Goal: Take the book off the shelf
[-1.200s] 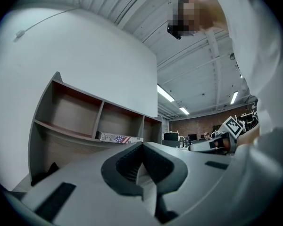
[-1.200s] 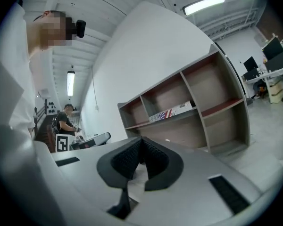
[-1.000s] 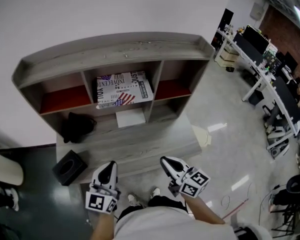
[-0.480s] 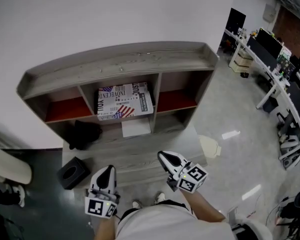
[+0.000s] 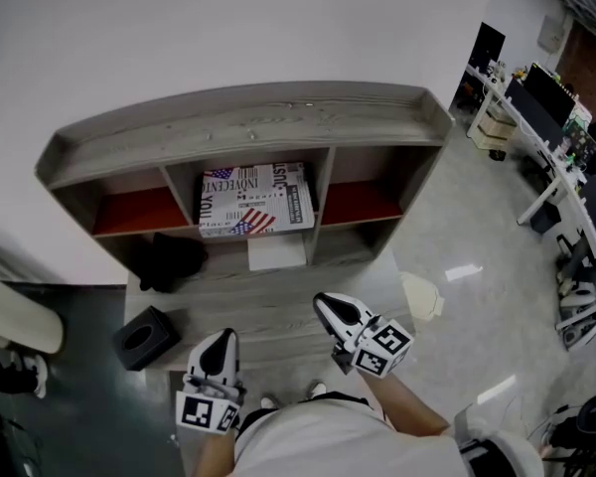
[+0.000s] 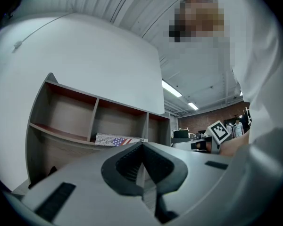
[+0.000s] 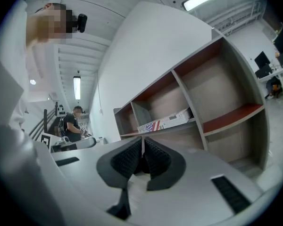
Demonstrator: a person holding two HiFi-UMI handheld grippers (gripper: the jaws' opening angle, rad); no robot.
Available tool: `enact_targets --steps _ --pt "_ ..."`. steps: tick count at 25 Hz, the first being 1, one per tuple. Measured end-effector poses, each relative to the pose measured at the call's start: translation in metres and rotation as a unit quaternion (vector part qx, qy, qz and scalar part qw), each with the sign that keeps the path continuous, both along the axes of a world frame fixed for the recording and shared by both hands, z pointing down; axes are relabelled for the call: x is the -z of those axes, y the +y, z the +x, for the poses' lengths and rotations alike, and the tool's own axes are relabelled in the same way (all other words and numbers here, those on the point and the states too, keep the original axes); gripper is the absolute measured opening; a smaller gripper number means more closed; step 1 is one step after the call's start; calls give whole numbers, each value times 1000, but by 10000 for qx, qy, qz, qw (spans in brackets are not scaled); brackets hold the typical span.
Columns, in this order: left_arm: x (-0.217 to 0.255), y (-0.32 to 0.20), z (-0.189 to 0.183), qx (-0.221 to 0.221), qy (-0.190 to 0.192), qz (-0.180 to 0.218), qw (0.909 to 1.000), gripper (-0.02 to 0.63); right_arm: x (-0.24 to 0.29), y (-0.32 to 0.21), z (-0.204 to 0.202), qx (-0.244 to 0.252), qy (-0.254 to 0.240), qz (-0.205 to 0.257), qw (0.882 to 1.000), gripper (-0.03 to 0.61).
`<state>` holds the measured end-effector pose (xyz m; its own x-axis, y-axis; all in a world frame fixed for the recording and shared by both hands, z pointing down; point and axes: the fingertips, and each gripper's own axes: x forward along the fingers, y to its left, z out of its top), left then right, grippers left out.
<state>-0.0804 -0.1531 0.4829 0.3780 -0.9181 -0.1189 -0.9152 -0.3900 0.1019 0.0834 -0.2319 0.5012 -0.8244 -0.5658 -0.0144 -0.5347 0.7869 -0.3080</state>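
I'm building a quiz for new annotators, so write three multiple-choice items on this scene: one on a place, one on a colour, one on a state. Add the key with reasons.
1. Where in the grey wooden shelf unit does the flat book with the flag-printed white cover lie?
A. left compartment
B. middle compartment
C. right compartment

2. What colour are the boards of the two outer compartments?
A. red
B. blue
C. yellow

3. How do the right gripper's jaws stand?
A. wide open
B. clamped on the book
C. shut, empty

1 B: an empty compartment shows on each side of the book.
2 A: both outer boards show red.
3 C: its jaws meet with nothing between them.
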Motion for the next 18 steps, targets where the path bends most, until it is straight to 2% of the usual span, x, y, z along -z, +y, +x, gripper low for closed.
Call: enact_targets --steps 3,4,5,7,10,12,14,18 --pt "1 2 -11 109 -14 23 9999 15 5 -16 -13 192 -868 -693 9936 45" --pt "1 3 -15 150 -1 16 9999 15 8 -20 -18 307 -1244 -974 9870 111" --pt "0 4 -19 196 22 1 9998 15 10 -23 -22 410 -1579 -1219 9790 150" --pt "0 5 -26 287 56 -21 9996 15 13 -31 -30 512 -2061 -1546 9649 165" --pt "2 6 -34 375 52 -6 9993 15 19 -51 -38 471 -2362 -1657 9563 190" --pt "3 9 -38 432 40 -2 9991 15 24 -67 -42 413 -2447 -1636 9548 239" --pt "4 12 -43 511 10 -8 9987 15 27 -82 -45 362 -2605 -1684 9500 318" --pt "3 20 -55 738 2 -50 9973 15 28 -104 -53 198 -2736 -1702 9464 383"
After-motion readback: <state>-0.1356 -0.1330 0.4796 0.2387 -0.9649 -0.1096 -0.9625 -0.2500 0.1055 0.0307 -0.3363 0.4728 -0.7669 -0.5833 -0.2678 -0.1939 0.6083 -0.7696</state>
